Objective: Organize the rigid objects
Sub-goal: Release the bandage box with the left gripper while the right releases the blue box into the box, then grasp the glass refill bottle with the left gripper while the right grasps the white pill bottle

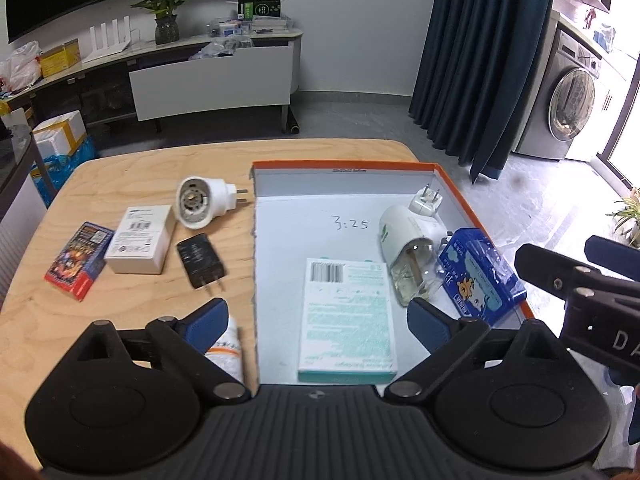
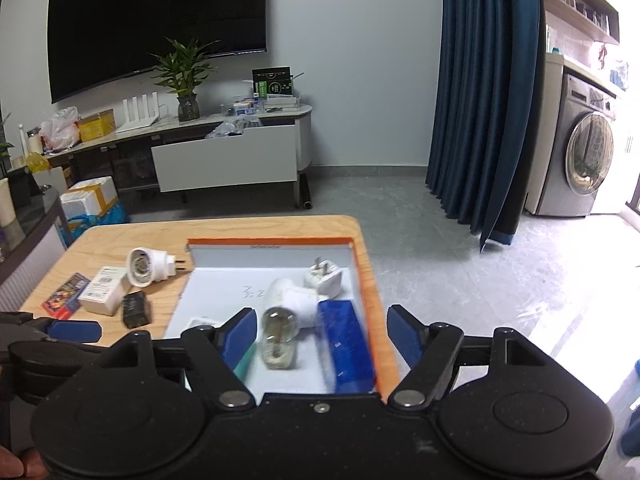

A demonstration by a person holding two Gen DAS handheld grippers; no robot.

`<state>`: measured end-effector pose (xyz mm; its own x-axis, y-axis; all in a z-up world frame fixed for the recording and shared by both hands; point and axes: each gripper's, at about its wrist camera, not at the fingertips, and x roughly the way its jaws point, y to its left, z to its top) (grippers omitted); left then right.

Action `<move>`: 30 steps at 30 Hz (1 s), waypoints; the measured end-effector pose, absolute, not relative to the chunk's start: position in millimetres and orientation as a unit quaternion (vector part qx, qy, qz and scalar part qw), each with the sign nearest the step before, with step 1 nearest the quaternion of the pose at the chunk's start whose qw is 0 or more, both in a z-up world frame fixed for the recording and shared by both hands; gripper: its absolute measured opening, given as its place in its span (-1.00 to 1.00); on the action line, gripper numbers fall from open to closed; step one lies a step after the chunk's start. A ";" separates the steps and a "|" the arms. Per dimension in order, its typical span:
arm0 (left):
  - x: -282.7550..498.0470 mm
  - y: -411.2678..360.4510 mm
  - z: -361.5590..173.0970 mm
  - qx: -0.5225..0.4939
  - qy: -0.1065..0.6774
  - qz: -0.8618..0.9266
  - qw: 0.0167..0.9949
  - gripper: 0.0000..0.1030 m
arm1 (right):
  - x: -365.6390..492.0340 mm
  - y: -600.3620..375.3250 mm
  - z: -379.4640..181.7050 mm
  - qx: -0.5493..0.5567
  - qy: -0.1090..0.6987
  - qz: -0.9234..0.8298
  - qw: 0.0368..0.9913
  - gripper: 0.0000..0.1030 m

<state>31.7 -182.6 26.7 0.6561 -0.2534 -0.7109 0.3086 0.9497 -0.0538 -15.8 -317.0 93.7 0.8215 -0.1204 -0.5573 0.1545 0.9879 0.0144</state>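
Left wrist view: my left hand-held gripper (image 1: 316, 326) is spread wide, nothing between its blue pads, hovering over the near end of the shallow orange-rimmed cardboard tray w/ white floor (image 1: 452, 184) on the light wooden bench (image 1: 120, 320). Inside tray: flat white-and-teal printed carton (image 1: 347, 320) lying near edge, between my fingers in view; white plug-in vaporizer w/ clear glass bottle (image 1: 404, 252) on its side mid-right; small white two-prong charger (image 1: 428, 200) at far right corner, prongs up; blue plastic-wrapped pack w/ cartoon print (image 1: 480, 276) just beside right wall, touching or nearly touching the vaporizer, can't tell which. "3:25" handwritten on tray floor.

Outside tray, left on bench: round white plug-in socket adapter (image 1: 204, 200) on its side, prongs toward tray; white rectangular box w/ label (image 1: 140, 240); black two-prong charger block (image 1: 200, 260) lying flat; red-blue printed card box (image 1: 78, 260) farthest left. White tube-ish item w/ orange print (image 1: 228, 352) partly hidden under my left finger.

Right wrist view: my right hand-held gripper (image 2: 320, 338) also wide apart, holding nothing, above tray's near right part, over the vaporizer bottle and blue pack. Background: dark TV, potted plant, blue curtain, washing machine.
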 end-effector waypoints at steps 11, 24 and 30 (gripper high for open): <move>9.1 -114.5 31.1 0.021 0.373 -0.124 0.919 0.92 | -30.6 -265.1 86.4 0.039 0.306 -0.022 0.951 0.68; -1.0 -21.3 -3.1 0.024 0.385 -0.129 0.914 0.92 | -46.0 -226.3 67.6 0.045 0.333 0.023 0.942 0.68; 1.0 -33.1 -16.3 0.053 0.382 -0.164 0.908 0.92 | -44.9 -222.0 59.0 0.048 0.346 0.032 0.937 0.68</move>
